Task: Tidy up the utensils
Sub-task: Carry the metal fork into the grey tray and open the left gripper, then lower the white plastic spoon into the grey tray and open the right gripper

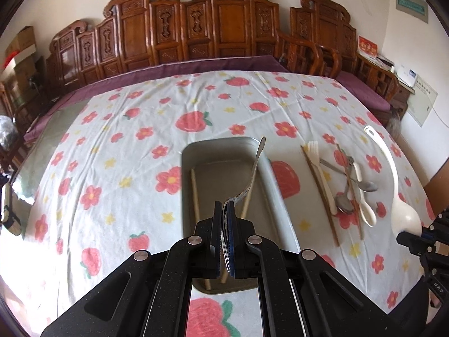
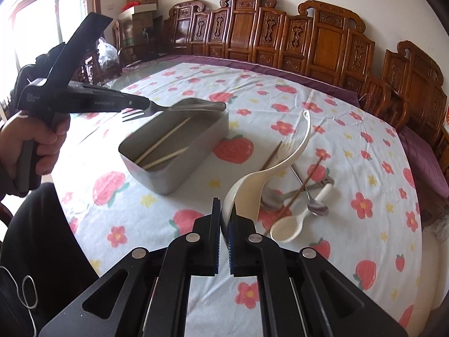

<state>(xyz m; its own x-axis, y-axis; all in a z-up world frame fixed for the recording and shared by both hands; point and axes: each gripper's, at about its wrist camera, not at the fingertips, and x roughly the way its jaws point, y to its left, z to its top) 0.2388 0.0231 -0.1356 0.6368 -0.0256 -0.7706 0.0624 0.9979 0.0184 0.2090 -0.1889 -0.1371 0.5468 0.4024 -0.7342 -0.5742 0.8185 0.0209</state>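
My left gripper [image 1: 224, 205] is shut on a metal fork [image 1: 254, 168] near its tines and holds it over the grey metal tray [image 1: 269, 185]; the handle points away. Two wooden chopsticks [image 1: 194, 193] lie in the tray. In the right wrist view the left gripper [image 2: 146, 106] holds the fork [image 2: 185, 108] above the tray [image 2: 193, 154]. My right gripper [image 2: 223, 210] is shut on the bowl rim of a large white ladle [image 2: 283, 160], lifted off the cloth. The ladle also shows in the left wrist view [image 1: 393, 174].
A pile of utensils lies right of the tray: a white plastic fork [image 1: 320, 168], brown chopsticks [image 1: 320, 193], metal spoons [image 1: 345, 202], a white spoon [image 2: 291, 224]. The floral cloth [image 1: 126, 146] covers the table. Carved wooden chairs [image 1: 219, 28] line the far side.
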